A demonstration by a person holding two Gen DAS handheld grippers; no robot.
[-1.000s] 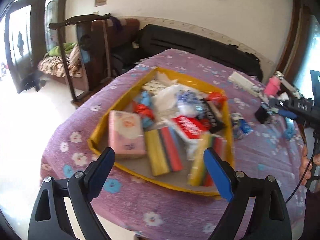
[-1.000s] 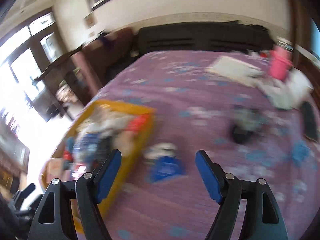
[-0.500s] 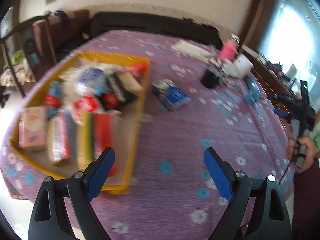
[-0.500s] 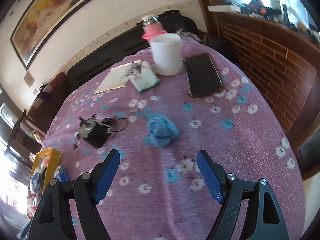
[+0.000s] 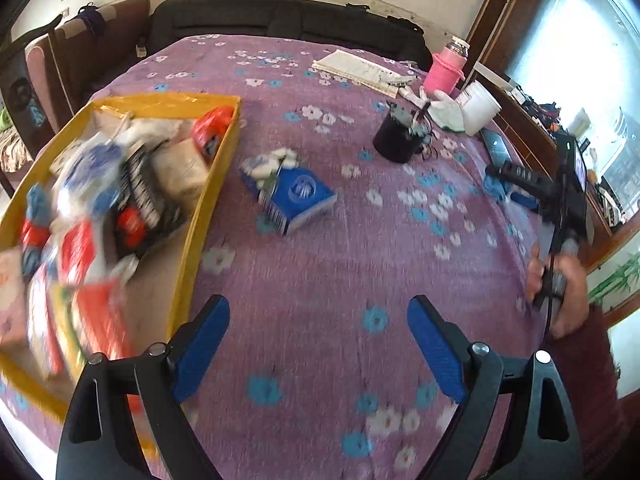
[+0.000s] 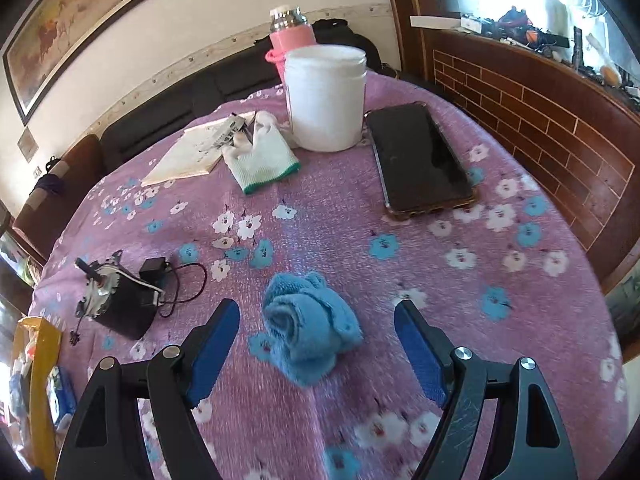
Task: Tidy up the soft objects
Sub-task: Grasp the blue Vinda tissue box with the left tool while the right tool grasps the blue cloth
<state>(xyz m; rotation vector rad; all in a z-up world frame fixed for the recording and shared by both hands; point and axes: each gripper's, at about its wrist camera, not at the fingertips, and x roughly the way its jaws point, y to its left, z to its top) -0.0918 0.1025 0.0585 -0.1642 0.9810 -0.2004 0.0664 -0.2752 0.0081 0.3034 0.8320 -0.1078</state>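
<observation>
A rolled blue cloth (image 6: 310, 326) lies on the purple flowered tablecloth, between the open jaws of my right gripper (image 6: 318, 344); the pads stand clear of it on both sides. A white knit glove (image 6: 260, 158) with a green cuff rests farther back. My left gripper (image 5: 318, 346) is open over bare tablecloth, nothing between its fingers. Ahead of it lies a blue tissue pack (image 5: 288, 192), just right of the yellow tray (image 5: 196, 224) filled with several packets and sponges. The right gripper (image 5: 516, 184) and the hand holding it show at the right edge of the left wrist view.
A black motor with wires (image 6: 116, 300), a black phone (image 6: 420, 160), a white jar (image 6: 326, 98), a pink bottle (image 6: 292, 36) and a notepad (image 6: 188, 156) sit on the table. A brick-patterned ledge (image 6: 540, 120) runs along the right; a dark sofa (image 5: 280, 26) is behind.
Both grippers swung right across the table. The left view moved off the tray toward the tissue pack. The right gripper came down close over the blue cloth, which now sits between its jaws.
</observation>
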